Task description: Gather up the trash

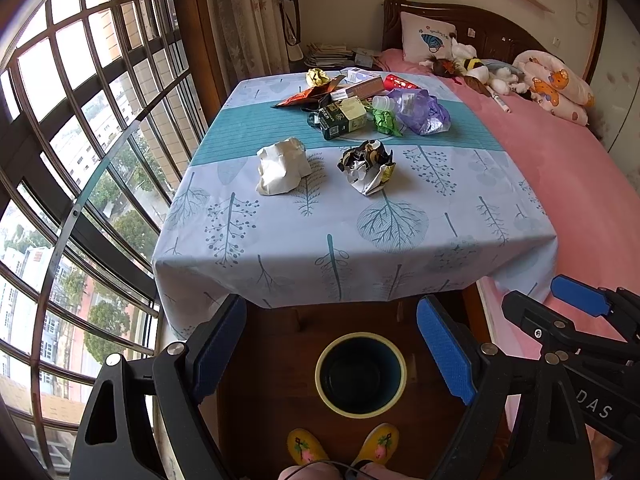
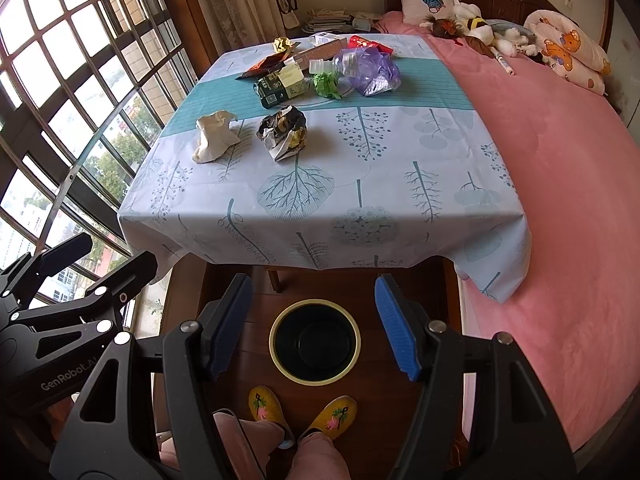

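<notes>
Both my grippers, left (image 1: 332,350) & right (image 2: 314,326), gape wide w/ nothing held, bin (image 2: 315,342) on floor between pads, crumpled trash (image 2: 282,132) up on table (image 2: 400,200) beyond.

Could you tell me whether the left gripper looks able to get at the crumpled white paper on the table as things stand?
Probably yes. The left gripper is open and empty, and the crumpled white paper lies alone on the tablecloth, apart from the printed paper ball; nothing stands between them.
</notes>
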`<state>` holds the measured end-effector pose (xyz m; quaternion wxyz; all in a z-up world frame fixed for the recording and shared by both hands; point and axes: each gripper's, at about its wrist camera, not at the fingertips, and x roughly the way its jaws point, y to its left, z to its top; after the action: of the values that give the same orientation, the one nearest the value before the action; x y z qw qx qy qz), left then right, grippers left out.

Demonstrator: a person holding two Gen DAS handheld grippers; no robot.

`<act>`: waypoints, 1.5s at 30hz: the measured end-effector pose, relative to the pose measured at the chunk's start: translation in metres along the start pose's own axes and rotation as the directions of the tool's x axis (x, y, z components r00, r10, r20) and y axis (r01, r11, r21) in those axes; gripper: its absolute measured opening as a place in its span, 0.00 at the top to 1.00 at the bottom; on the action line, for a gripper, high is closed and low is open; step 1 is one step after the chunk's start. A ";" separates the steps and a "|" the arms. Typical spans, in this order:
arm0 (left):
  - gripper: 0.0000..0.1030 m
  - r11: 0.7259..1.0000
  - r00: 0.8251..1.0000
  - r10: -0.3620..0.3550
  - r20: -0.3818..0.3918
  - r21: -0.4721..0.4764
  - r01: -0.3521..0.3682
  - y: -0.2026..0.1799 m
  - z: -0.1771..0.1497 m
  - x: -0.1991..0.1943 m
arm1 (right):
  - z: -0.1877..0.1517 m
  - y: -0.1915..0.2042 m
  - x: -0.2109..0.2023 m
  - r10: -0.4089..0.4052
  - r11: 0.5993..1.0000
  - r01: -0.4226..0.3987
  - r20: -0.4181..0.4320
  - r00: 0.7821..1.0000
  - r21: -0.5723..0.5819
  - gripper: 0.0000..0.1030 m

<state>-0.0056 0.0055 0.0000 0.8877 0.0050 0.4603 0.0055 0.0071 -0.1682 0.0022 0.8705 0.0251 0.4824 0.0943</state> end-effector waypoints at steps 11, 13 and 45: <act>0.13 1.000 1.000 -0.002 -0.004 -0.001 0.002 0.001 -0.001 0.001 | 0.000 0.000 0.003 0.003 1.000 -0.003 -0.001 1.000 -0.002 0.39; 0.13 1.000 1.000 -0.001 -0.005 -0.001 0.001 0.002 -0.002 0.001 | 0.001 -0.001 0.003 0.002 1.000 -0.002 -0.001 1.000 -0.001 0.39; 0.13 0.999 0.999 0.013 -0.029 -0.040 -0.015 0.030 0.031 0.023 | 0.021 0.024 0.024 0.064 0.998 -0.064 -0.018 0.998 -0.001 0.42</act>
<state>0.0327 0.0359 -0.0011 0.8809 -0.0099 0.4726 0.0211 0.0333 -0.1388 -0.0034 0.8628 0.0392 0.4888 0.1228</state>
